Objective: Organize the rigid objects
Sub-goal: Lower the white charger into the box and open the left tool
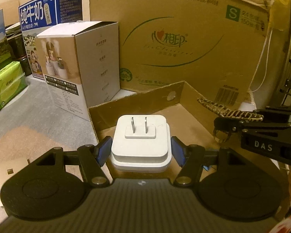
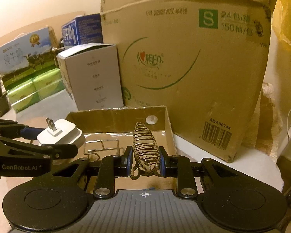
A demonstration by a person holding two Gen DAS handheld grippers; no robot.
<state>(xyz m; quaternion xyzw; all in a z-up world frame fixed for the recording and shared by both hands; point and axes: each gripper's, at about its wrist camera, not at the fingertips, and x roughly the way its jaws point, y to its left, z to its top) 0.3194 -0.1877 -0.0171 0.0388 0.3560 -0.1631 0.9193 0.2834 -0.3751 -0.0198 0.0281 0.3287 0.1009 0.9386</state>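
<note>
A white plug adapter (image 1: 140,145), prongs pointing up, is being gripped between the blue pads of the left tongs (image 1: 140,150), which are being kept partly open around its body. In the left wrist view it is being held above the near left corner of a shallow cardboard tray (image 1: 145,99). At the right edge of that view, the right tongs (image 1: 222,134) are seen from the side, with a striped hair claw clip (image 1: 230,110) reaching out past them over the tray.

Only in the right wrist view is the clip (image 2: 145,143) being shown in full: a brown-and-cream striped clip clamped between the pads of the right tongs (image 2: 145,160), which are closed on it, its far end pointing toward the tray's far wall (image 2: 116,116). A bent wire piece (image 2: 101,147) lying in the tray is also being shown there, hidden from the other camera, as is a round hole (image 2: 151,119) in the far wall. The left tongs (image 2: 54,141) are appearing at the left with the adapter (image 2: 62,134) tilted.

Behind the tray a large tissue carton (image 1: 184,38) is standing on the counter (image 1: 19,112), with a grey product box (image 1: 81,64) just left of it. Farther left, a blue milk carton (image 1: 48,9) and green tissue packs (image 1: 5,83) are being seen.
</note>
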